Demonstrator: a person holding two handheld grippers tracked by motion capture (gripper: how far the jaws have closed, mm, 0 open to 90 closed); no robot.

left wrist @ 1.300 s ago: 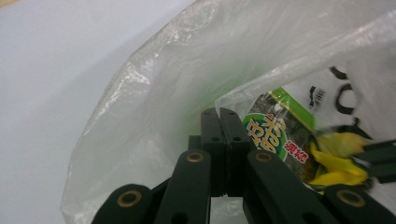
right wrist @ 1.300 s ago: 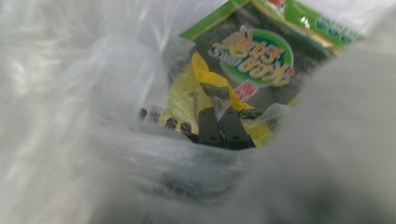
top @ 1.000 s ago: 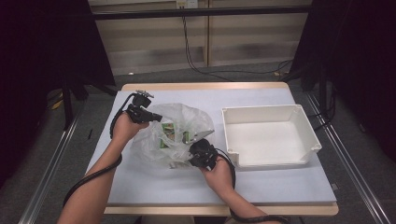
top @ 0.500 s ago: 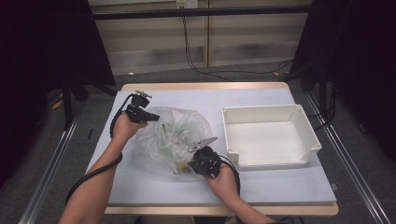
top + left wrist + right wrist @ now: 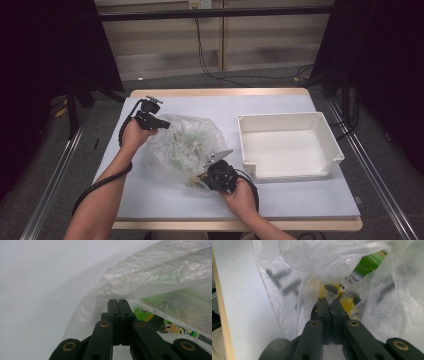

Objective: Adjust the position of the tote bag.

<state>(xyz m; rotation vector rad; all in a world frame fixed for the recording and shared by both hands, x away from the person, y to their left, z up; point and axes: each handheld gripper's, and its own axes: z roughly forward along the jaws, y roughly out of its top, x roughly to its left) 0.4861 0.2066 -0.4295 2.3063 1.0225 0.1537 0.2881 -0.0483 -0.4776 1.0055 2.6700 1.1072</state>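
Note:
A clear plastic bag (image 5: 185, 147) holding green and yellow packets lies on the pale table (image 5: 150, 200), left of centre. My left gripper (image 5: 161, 122) is at the bag's far left corner, shut on a fold of the film; in the left gripper view its jaws meet on the bag's edge (image 5: 117, 296). My right gripper (image 5: 204, 176) is at the bag's near right end, shut on bunched plastic (image 5: 322, 282). Through the film I see a green packet (image 5: 369, 263) and a yellow one (image 5: 347, 302).
An empty white tray (image 5: 287, 145) stands to the right of the bag, close to my right hand. The table's wooden front edge (image 5: 240, 225) runs just below the forearms. Cables trail from both grippers.
My right gripper has moved toward the near edge and a little to the right, drawing the bag's end with it. The bag now lies wider and flatter. The left gripper has held its place.

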